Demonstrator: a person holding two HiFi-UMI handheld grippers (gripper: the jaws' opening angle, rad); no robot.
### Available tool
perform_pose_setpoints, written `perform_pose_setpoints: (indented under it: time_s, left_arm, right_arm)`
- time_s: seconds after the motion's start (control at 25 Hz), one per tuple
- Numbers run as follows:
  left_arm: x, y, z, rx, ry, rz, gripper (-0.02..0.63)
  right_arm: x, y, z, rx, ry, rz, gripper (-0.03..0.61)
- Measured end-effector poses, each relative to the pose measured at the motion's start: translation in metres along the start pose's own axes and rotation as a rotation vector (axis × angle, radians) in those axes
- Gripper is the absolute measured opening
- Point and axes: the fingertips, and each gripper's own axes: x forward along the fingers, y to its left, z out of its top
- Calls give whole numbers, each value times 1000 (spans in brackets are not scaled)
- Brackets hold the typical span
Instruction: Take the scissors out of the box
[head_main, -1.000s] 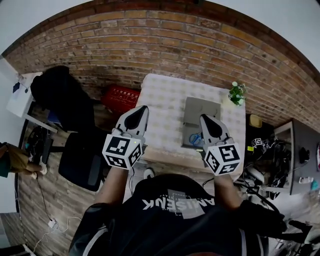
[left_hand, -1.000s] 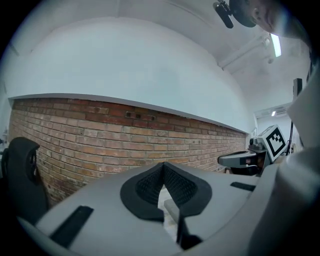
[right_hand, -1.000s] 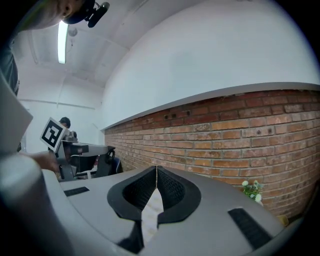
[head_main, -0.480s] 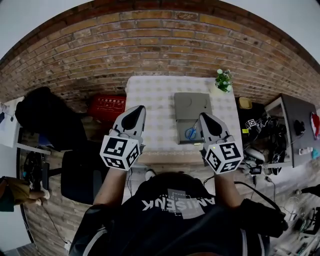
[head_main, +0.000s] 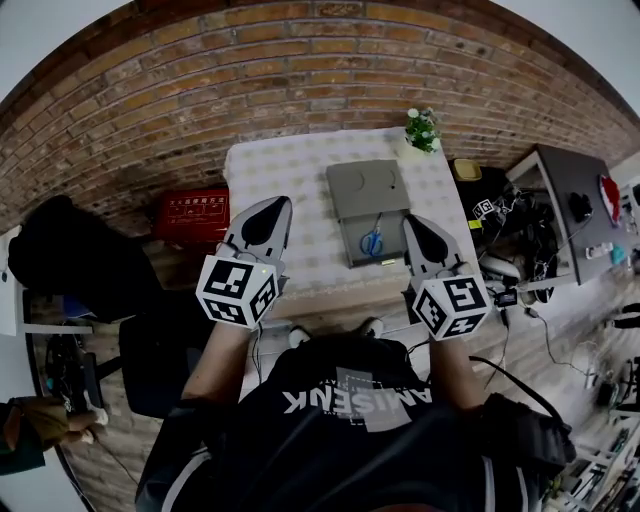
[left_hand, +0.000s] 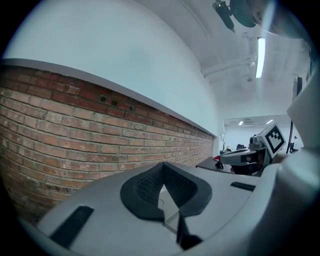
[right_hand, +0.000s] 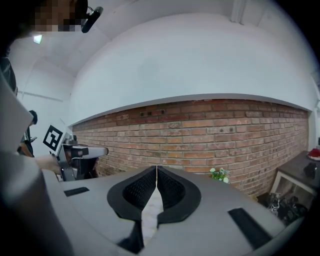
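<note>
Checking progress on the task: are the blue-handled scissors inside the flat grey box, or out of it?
Inside. The blue-handled scissors lie within the lower half of the open flat grey box.

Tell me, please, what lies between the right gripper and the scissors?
In the head view, only the grey box's bare floor and right rim lie between the right gripper and the scissors.

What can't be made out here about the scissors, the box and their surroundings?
1. scissors: head view, too small to tell whether the blades are open.
2. box: missing from both gripper views; each gripper's own body blocks the view down.
3. red crate: head view, print too small to read.
4. table: head view, near right corner hidden behind the right gripper.
</note>
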Motion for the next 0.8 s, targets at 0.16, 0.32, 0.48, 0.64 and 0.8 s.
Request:
perform_pose_setpoints:
  time_s: [0.16, 0.32, 0.48, 0.64, 0.8]
  left_arm:
    - [2, -6, -8, -6, 19, -35, 12]
    - [5, -19, -12, -2, 35, -71, 12]
    - [11, -28, -13, 6, 46, -90, 12]
    - [16, -33, -16, 15, 62, -98, 12]
    - [24, -37, -25, 12, 91, -105, 12]
  right_arm:
    - [-9, -4, -7, 24, 2, -42, 41]
    - [-17, -13, -8, 38, -4, -76, 41]
    - [-21, -26, -9, 51, -8, -98, 41]
    - [-19, -34, -12, 58, 6, -101, 41]
    - [-13, -40, -14, 58, 12, -89, 41]
